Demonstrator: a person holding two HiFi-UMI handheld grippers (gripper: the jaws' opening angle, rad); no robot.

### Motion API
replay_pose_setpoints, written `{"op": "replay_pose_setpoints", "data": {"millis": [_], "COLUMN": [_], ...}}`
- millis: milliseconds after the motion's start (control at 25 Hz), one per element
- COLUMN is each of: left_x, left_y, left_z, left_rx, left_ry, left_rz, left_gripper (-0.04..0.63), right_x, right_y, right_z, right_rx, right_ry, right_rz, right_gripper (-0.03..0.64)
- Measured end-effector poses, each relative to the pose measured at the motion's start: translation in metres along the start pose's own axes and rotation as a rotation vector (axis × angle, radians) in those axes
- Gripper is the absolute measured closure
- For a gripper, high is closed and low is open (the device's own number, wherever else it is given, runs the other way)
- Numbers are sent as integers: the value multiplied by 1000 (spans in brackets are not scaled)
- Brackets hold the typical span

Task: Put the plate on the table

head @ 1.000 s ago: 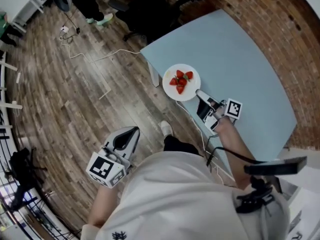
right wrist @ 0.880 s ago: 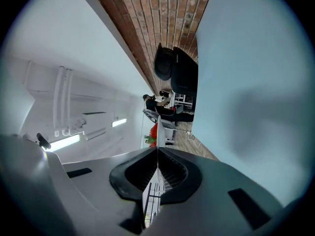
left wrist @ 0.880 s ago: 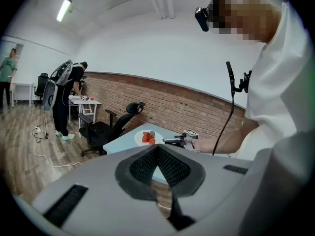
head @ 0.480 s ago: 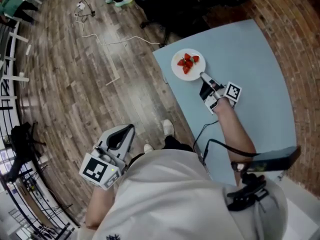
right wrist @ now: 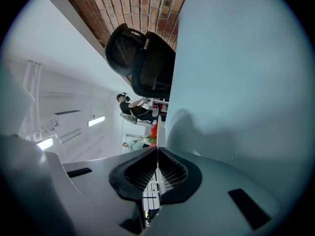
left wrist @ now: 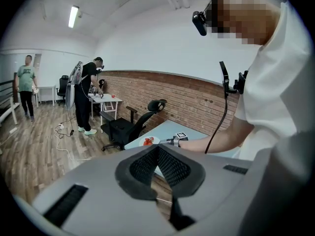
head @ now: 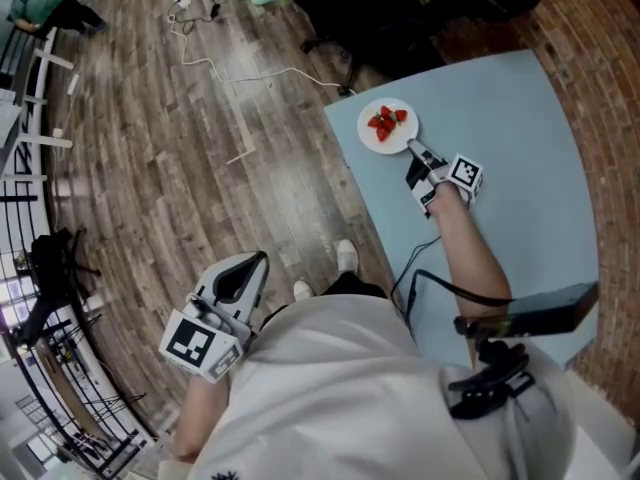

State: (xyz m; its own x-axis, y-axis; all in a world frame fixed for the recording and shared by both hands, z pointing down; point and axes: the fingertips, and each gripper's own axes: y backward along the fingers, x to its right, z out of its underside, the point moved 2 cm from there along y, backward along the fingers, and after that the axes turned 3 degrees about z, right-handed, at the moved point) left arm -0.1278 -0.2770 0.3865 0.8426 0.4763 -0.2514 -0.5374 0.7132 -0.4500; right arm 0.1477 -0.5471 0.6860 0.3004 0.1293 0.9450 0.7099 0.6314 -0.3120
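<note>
- Two grippers were in the person's hands, and only one of them held anything.
- The right gripper (head: 411,149) reached out over the pale blue surface (head: 520,178) at the end of a bare forearm, with its marker cube (head: 465,173) facing up.
- Its jaws were pinched almost together on the near rim of the white plate (head: 388,128). Seen along the jaws, the thin rim ran edge-on between the two pads.
- The plate lay level over the surface, near the corner closest to the black office chair (head: 400,18). From where I stood I could not tell whether its base rested on the surface or hung just above it.
- A small heap of red strawberries (head: 386,121) lay in the middle of the plate.
- The left gripper (head: 255,261) hung low at the person's left side, above the wooden floor (head: 150,188) and well apart from the surface.
- Its jaws were closed pad against pad, with nothing between them.
- A dark cable (head: 430,286) ran along the right arm toward the person's white shirt (head: 340,398).
- White cables (head: 255,73) trailed across the floor near the chair.
- A brick wall (head: 600,38) ran along the far side of the surface.
- Farther down the room, a person in a green top (left wrist: 25,82) stood on the floor.
- Another person in dark clothing (left wrist: 88,95) stood by a small white table (left wrist: 107,100).
</note>
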Motion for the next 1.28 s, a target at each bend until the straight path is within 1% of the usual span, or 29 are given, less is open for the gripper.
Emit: {"op": "replay_pose_setpoints", "data": {"millis": [200, 360, 520, 560, 600, 680, 840, 920, 1160, 1280], "left_x": [-3, -3, -4, -3, -3, -3, -2, -1, 2, 5], "left_y": [5, 10, 10, 11, 12, 15, 22, 25, 40, 48], "left_z": [-1, -1, -2, -2, -1, 0, 4, 5, 10, 15], "left_rx": [13, 18, 26, 27, 28, 30, 25, 25, 36, 48], "left_ry": [2, 6, 7, 8, 10, 11, 11, 8, 1, -4], "left_rz": [-12, -13, -20, -23, -25, -30, -40, -47, -54, -49], "left_gripper": [595, 595, 595, 595, 595, 595, 595, 595, 595, 595], "right_x": [9, 19, 20, 19, 18, 17, 19, 21, 22, 19], "right_y": [-5, -7, -9, -9, -9, -10, -10, -9, -1, 7], "right_z": [-3, -5, -9, -10, -10, -9, -5, -4, -4, 0], "right_rx": [4, 8, 8, 8, 6, -4, -28, -37, -17, -4], "right_ry": [15, 40, 121, 146, 170, 217, 310, 349, 420, 447], "right_rz": [61, 128, 215, 232, 249, 281, 366, 404, 479, 486], "right_gripper": [599, 598, 595, 561, 545, 542, 512, 512, 512, 512]}}
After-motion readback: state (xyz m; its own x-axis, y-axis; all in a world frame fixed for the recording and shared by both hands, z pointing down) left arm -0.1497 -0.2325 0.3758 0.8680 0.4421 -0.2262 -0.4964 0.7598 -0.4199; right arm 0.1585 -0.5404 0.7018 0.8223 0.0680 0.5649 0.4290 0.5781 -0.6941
